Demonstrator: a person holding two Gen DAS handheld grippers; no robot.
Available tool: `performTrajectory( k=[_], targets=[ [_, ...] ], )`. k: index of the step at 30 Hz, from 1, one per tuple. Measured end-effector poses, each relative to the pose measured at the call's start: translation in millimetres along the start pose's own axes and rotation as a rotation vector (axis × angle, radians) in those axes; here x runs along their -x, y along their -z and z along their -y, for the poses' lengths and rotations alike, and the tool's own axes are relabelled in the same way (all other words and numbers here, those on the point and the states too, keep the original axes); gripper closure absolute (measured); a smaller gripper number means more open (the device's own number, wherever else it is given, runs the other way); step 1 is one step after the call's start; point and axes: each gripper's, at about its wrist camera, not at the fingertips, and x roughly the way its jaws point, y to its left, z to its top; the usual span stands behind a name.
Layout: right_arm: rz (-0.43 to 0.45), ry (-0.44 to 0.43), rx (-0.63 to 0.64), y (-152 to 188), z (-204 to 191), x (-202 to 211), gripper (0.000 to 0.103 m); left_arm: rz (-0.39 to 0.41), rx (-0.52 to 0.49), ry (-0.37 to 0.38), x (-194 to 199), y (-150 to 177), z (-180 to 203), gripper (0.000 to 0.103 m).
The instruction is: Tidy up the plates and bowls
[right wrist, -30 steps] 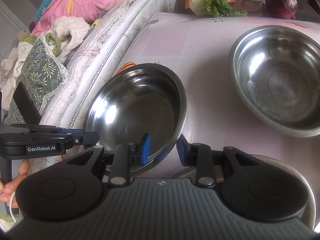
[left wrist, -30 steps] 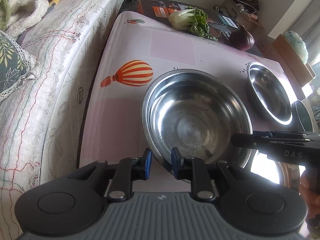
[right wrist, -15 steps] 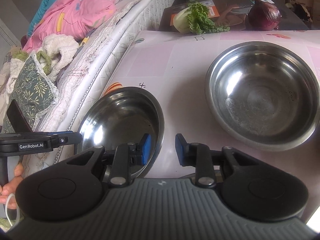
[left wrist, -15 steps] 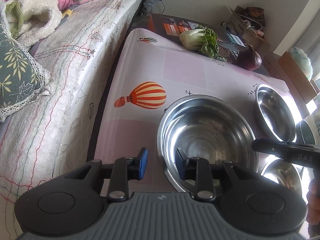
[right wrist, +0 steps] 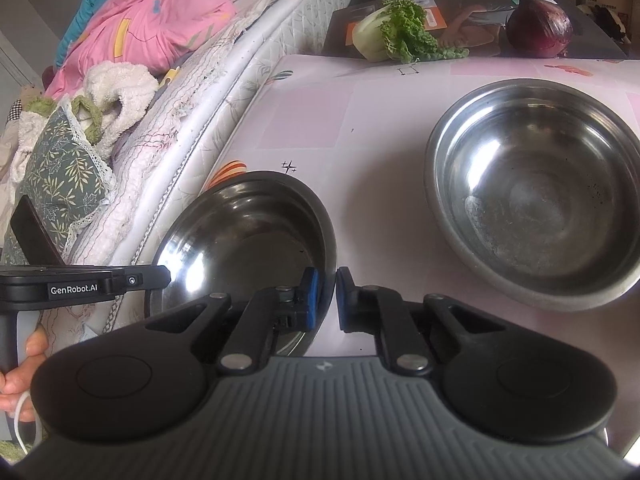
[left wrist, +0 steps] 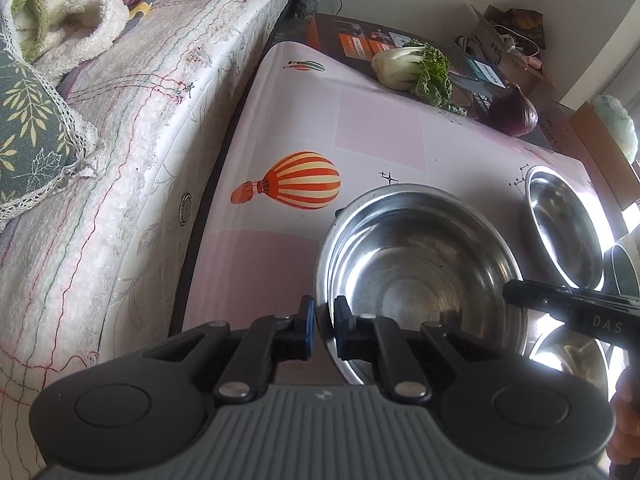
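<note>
A steel bowl (left wrist: 420,280) is held between both grippers above the pink table (left wrist: 360,140). My left gripper (left wrist: 323,326) is shut on its left rim. My right gripper (right wrist: 326,298) is shut on the right rim of the same bowl (right wrist: 244,232). A second, larger steel bowl (right wrist: 536,204) rests on the table to the right; it also shows in the left wrist view (left wrist: 560,236). A third shiny bowl (left wrist: 568,360) lies below the held one at the near right, partly hidden.
A bed (left wrist: 120,140) with pillows and a blanket runs along the table's left side. A bok choy (right wrist: 396,34) and a red onion (right wrist: 538,28) lie on a dark box beyond the far edge. A dark pot (left wrist: 622,272) stands at the far right.
Both grippers have narrowed and closed on the bowl's opposite rims. The bowl has shifted right in the left view and lower in the right view.
</note>
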Motion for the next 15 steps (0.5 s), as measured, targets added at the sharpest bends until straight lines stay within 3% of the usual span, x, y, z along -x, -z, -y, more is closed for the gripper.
performTrajectory(
  k=[15],
  targets=[
    [-0.017, 0.004, -0.017, -0.8, 0.0, -9.3, 0.095, -0.054, -0.012, 0.017, -9.4, -0.6, 1.6, 0.09]
  ],
)
